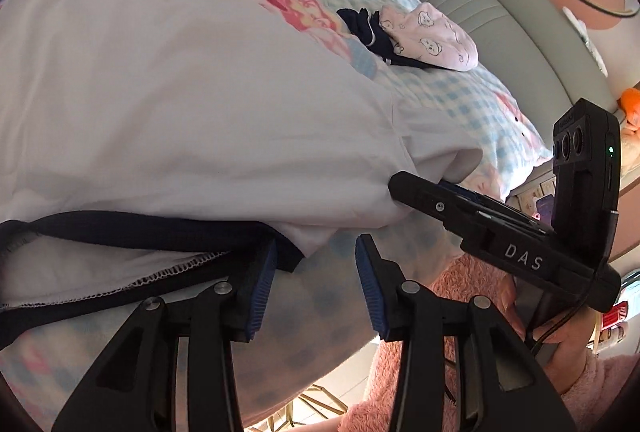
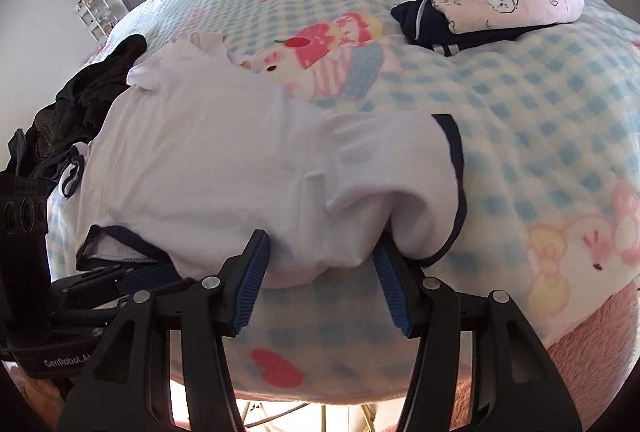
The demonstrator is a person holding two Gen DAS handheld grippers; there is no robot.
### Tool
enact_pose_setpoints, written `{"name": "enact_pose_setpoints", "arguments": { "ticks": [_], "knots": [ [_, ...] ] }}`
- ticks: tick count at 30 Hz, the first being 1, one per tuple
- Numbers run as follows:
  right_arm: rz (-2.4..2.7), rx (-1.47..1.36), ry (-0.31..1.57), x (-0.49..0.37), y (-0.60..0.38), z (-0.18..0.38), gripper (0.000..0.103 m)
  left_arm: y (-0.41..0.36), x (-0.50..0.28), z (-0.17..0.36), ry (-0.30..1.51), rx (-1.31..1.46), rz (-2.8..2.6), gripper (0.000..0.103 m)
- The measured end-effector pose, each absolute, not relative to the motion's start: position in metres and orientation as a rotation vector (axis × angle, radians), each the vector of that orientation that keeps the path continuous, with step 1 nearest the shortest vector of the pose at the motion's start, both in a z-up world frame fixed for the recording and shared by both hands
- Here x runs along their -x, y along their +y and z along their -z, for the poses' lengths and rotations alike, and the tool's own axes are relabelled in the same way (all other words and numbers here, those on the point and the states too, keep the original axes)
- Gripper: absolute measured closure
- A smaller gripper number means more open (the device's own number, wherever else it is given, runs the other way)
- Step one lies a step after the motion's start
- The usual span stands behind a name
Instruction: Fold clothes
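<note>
White shirt beside dark clothes pile

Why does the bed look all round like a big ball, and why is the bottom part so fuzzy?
Fisheye lenses bend both views, so the flat blanket bulges like a dome; in the right wrist view the blanket edge nearest the right gripper is blurred; in the left wrist view the same near blur sits below the left gripper, while the white shirt looks bright and sharp.

Black tongs, blue ribbed pads, silver screws, pink fluffy sleeve.
</note>
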State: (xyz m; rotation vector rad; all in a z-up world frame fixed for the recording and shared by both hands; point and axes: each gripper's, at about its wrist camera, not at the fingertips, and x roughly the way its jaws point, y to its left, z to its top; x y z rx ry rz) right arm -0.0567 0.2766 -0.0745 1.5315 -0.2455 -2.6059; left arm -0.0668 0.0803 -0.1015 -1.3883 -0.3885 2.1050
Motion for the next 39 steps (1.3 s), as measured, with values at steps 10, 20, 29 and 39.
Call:
{"name": "enact_pose_setpoints", "arguments": {
  "ticks": [10,20,29,39],
  "knots": [
    [2.491,-1.583,-0.349,0.040,0.279,0.080,0.048,0.062,0.056,0.104,-0.387,1.418,-2.173,0.057],
    [2.540,-1.564,-0.300,0.048,0.276,0.081,0.048,0.081,0.037,0.079,-0.236,1.293,-2.208,0.097],
    [2.632,-1.587,-0.214,0.063,0.277,0.094,0.049,0.065,0.018,0.111,-0.240,1.481,-2.082,0.097],
    [2.434,-1.452,-0.320,0.029,0.238,0.073,0.045,-0.051,0.013,0.069,-0.617,1.302,-2.345,0.069]
  ]
}}
